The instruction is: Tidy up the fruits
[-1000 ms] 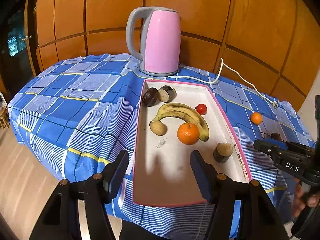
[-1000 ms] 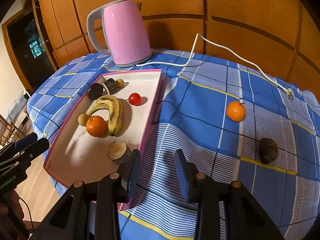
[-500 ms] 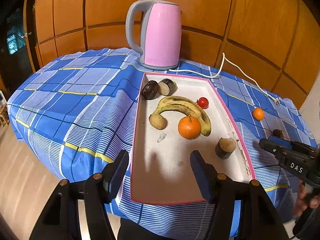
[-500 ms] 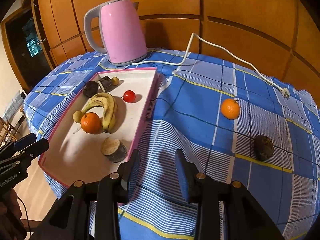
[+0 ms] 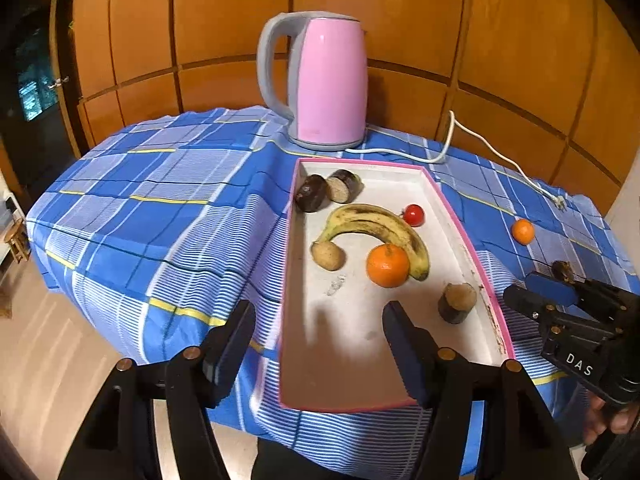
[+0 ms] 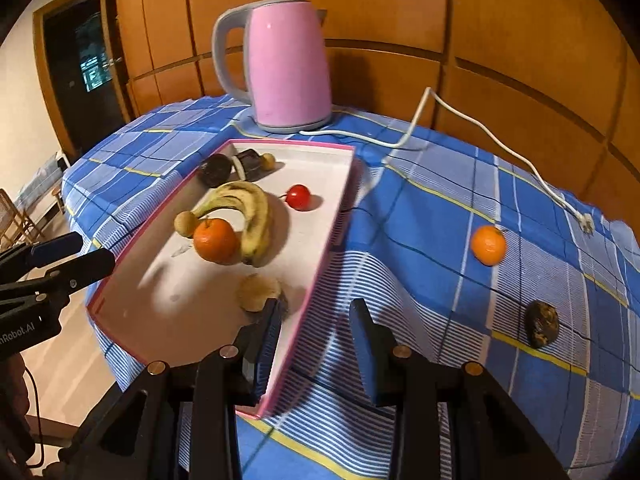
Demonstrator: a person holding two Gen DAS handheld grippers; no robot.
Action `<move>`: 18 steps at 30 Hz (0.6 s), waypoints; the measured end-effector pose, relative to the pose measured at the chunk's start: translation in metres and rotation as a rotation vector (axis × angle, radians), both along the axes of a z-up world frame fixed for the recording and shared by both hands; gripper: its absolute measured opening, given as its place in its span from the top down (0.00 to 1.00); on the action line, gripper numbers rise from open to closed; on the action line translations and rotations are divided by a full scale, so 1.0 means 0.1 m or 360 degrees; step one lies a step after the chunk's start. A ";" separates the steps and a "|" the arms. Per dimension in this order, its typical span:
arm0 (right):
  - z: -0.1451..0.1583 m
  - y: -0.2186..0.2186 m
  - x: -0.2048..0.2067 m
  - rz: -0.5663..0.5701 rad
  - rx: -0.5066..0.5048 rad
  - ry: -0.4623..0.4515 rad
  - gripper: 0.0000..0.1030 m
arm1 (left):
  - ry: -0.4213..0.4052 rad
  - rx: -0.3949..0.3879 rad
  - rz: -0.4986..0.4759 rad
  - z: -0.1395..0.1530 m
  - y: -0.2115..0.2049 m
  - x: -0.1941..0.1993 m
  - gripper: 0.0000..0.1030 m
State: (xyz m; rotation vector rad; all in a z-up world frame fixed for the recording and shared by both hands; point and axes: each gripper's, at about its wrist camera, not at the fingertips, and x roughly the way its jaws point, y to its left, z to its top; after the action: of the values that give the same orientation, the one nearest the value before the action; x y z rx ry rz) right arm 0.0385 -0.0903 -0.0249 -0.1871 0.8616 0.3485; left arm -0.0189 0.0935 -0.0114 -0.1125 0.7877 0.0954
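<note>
Since most fruits already sit gathered in the pink-rimmed tray (image 6: pixel 332 236), both grippers hover empty at the worktop's near edge: left gripper (image 5: pixel 318 344) open over it, having just widened, right gripper (image 6: pixel 316 344) narrowly parted. One loose orange (image 6: pixel 488 245) and a dark fruit (image 6: pixel 541 324) wait toward the right edge.

- Left gripper (image 5: pixel 318 344): black frame arms, each carrying a brass-coloured screw head, ending in flat dark blue fingers (image 5: pixel 404 354).
- Right gripper (image 6: pixel 314 346): the same black build, brass screws and blue fingers (image 6: pixel 370 354); white "DAS" lettering on its body (seen at 4 o'clock in the left wrist view).
</note>
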 end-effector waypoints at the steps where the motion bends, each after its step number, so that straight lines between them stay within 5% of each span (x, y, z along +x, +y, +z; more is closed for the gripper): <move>1: 0.01 0.02 0.00 0.0008 0.0000 -0.0004 0.65 | -0.0003 -0.0002 0.0009 0.01 0.02 -0.01 0.35; 18: 0.07 0.05 -0.09 0.0015 -0.0062 -0.0058 0.63 | -0.0031 -0.0043 -0.0007 0.03 0.02 -0.06 0.35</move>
State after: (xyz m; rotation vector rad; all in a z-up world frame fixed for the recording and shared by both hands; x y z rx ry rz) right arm 0.0291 -0.0848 -0.0179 -0.2327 0.8323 0.3365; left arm -0.0251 0.0952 -0.0084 -0.1367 0.7700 0.0793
